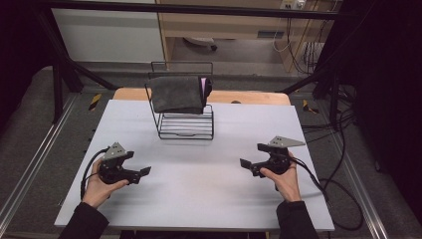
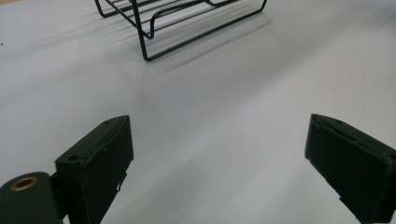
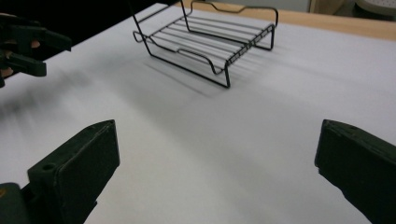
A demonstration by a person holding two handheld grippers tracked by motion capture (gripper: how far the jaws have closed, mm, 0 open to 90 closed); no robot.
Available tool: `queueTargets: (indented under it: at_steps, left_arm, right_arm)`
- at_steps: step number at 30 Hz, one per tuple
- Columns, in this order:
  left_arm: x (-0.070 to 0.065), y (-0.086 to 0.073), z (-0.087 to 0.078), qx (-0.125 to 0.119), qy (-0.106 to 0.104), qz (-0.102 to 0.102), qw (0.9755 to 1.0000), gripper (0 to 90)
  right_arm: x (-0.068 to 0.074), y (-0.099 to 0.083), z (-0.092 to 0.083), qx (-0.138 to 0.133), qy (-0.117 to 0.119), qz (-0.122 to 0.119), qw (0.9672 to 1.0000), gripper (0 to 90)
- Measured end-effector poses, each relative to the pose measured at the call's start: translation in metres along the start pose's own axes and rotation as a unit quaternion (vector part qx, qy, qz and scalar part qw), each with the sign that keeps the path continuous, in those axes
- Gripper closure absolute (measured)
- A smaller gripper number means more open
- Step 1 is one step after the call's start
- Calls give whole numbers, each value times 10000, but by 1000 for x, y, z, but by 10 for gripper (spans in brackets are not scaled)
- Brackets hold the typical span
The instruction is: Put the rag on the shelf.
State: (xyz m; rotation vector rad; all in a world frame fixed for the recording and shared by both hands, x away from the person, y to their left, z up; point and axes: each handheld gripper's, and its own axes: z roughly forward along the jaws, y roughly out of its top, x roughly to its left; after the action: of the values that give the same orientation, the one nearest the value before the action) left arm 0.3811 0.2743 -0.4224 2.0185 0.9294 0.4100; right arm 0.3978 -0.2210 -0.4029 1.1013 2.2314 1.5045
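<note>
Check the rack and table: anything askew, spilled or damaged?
Nothing stands out. The dark towel hangs over the wire rack's top rail, slightly lopsided toward the left. No spills on the table. Both grippers, left and right, are open and hold nothing.

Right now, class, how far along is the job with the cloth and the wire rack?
Done, it seems: the dark cloth hangs folded over the top rail of the wire rack. In hand: nothing. The left gripper and right gripper rest low on the table, jaws wide open and empty, well short of the rack. Left: apparently nothing to do with the cloth.
</note>
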Motion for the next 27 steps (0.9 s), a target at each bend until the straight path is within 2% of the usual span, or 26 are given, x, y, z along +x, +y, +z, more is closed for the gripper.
queueTargets:
  at_steps: [4, 8, 14, 19, 27]
  left_arm:
    - [2, -11, -2, 86, 12, 67, 9999, 82]
    - [4, -19, -5, 145, -6, 49, 9999, 83]
    - [7, -29, -7, 238, -39, -31, 9997, 82]
    - [7, -34, -10, 253, -56, -17, 9997, 79]
    - [12, -40, -16, 219, -33, -81, 9997, 79]
  right_arm:
    - [-6, -19, -6, 117, 16, -55, 9999, 7]
    - [-14, -36, -14, 242, 82, -84, 9996, 7]
    - [-22, -59, -29, 332, 6, 57, 9994, 7]
    - [-25, -67, -34, 408, -149, 101, 9990, 7]
    - [-24, -71, -37, 461, -182, 86, 9987, 7]
